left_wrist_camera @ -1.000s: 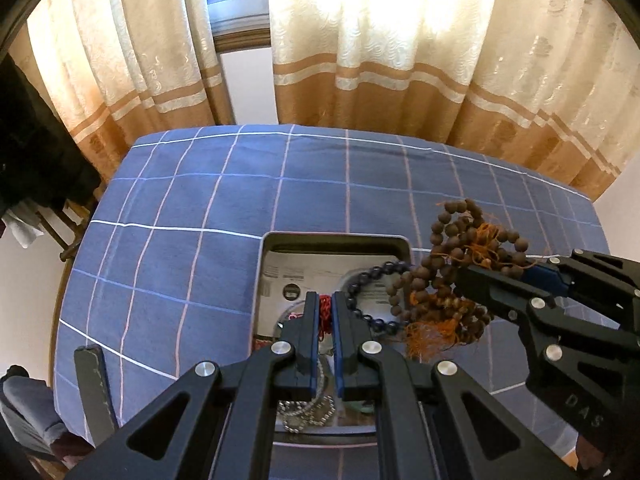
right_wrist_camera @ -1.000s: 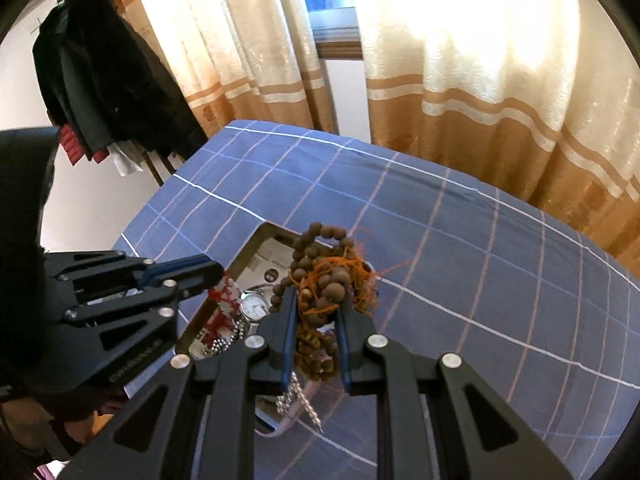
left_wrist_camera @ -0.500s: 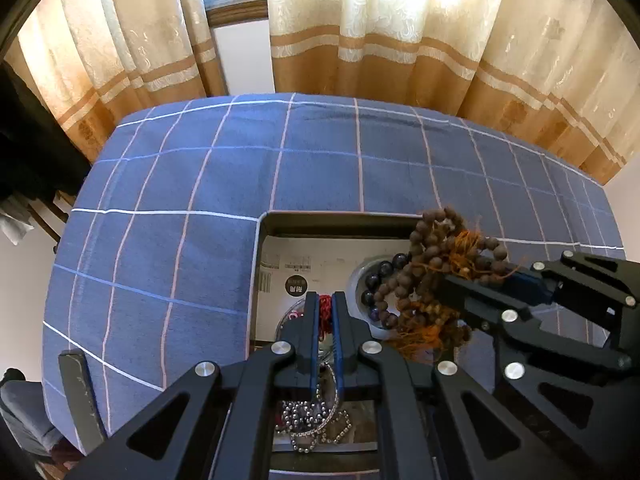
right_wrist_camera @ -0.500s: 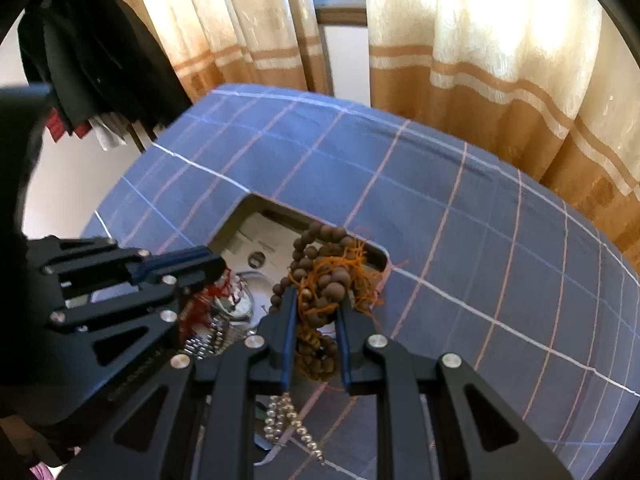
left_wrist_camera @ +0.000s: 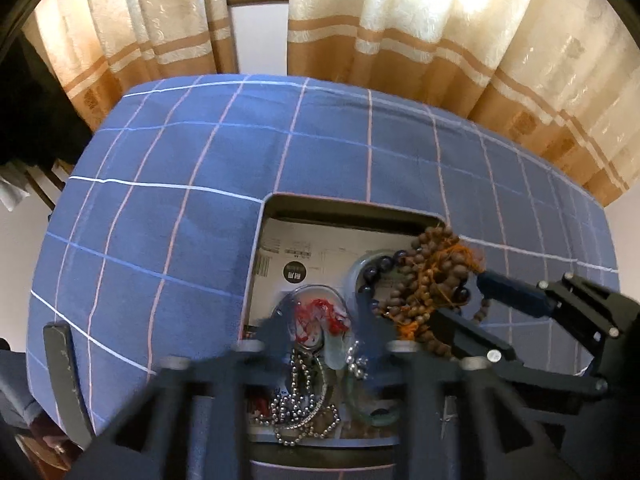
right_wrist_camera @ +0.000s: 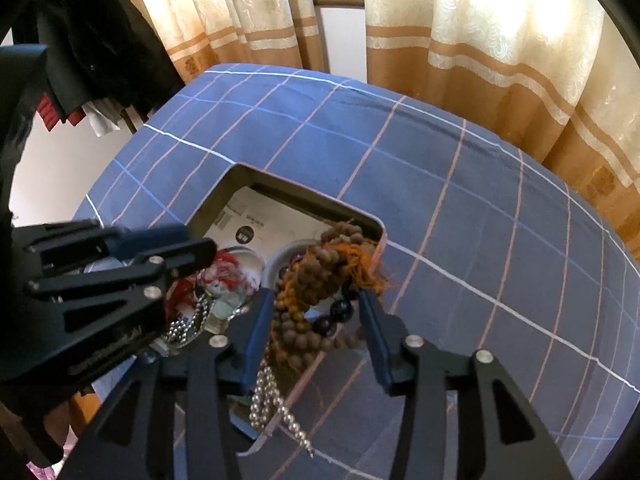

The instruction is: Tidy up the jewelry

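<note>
Brown beads (right_wrist_camera: 328,264) lie heaped in the tray (right_wrist_camera: 240,174), between the right gripper's (right_wrist_camera: 316,320) wide-spread fingers. The left gripper (left_wrist_camera: 320,320), blurred, gapes over a red tassel (left_wrist_camera: 320,312).

both claws now spread wide after being pinched together a second ago. left claw (left_wrist_camera: 320,320) parted over the box (left_wrist_camera: 344,210), blurred with motion, red-threaded charm (left_wrist_camera: 320,314) loose between its fingers instead of squeezed. right claw (right_wrist_camera: 318,316) parted too, brown bead mala (right_wrist_camera: 320,276) with orange tassel no longer pinched, draped in the gap over the box's right edge and onto the dark blue bead bracelet (right_wrist_camera: 340,310). both claws lowered closer to the box since the earlier pictures, more of the silver ball chain (left_wrist_camera: 296,404) showing in the left wrist view.
</note>
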A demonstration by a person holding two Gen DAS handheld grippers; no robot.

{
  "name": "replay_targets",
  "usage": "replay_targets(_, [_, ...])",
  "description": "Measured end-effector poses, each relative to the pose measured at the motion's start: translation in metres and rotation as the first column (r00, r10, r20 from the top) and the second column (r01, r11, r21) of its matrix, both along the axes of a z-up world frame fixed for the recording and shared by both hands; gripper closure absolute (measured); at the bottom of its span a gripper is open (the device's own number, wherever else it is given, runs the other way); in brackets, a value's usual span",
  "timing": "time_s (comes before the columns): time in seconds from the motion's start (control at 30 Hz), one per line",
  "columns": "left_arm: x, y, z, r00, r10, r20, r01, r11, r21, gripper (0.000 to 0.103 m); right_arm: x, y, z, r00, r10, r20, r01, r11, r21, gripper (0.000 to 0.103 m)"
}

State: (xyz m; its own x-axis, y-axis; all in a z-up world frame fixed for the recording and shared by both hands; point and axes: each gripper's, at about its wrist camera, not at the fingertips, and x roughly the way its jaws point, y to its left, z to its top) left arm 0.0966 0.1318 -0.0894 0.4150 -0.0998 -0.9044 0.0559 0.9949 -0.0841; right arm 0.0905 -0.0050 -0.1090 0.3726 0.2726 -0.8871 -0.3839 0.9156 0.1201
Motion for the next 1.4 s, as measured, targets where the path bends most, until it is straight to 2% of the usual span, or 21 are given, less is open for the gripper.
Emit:
replay_targets(0.03, [-0.002, 0.002, 0.004, 1.0, 0.014, 0.009, -0.014, 1.0, -0.003, 0.023, -0.002, -0.002, 0.002, 1.0, -0.006, 0.0, 0.006, 1.0, 0.0, 0.047])
replay_targets(0.07, [-0.005, 0.004, 0.009, 0.999, 0.027, 0.022, -0.027, 1.0, -0.009, 0.021, -0.005, -0.005, 0.006, 1.0, -0.014, 0.008, 0.014, 1.0, 0.001, 0.041])
replay_targets(0.3, [-0.028, 0.011, 0.036, 0.997, 0.058, 0.044, -0.061, 0.996, 0.063, 0.021, -0.025, -0.024, 0.03, 0.997, -0.077, 0.017, 0.077, 0.997, 0.004, 0.04])
replay_targets(0.43, [-0.041, 0.019, 0.052, 0.994, 0.079, 0.075, -0.084, 0.994, 0.07, 0.021, -0.037, -0.029, 0.049, 0.995, -0.09, 0.051, 0.089, 0.996, 0.015, 0.039])
replay_targets(0.5, [-0.042, 0.024, 0.059, 0.992, 0.096, 0.086, -0.101, 0.993, 0.052, 0.021, -0.042, -0.029, 0.059, 0.993, -0.086, 0.076, 0.084, 0.996, 0.025, 0.035])
replay_targets(0.67, [-0.046, 0.021, 0.073, 0.988, 0.102, 0.118, -0.108, 0.993, 0.044, 0.021, -0.042, -0.027, 0.069, 0.991, -0.079, 0.107, 0.075, 0.996, 0.037, 0.034])
replay_targets(1.4, [-0.05, 0.017, 0.072, 0.988, 0.106, 0.111, -0.112, 0.993, 0.045, 0.021, -0.045, -0.029, 0.072, 0.991, -0.067, 0.12, 0.062, 0.997, 0.038, 0.034])
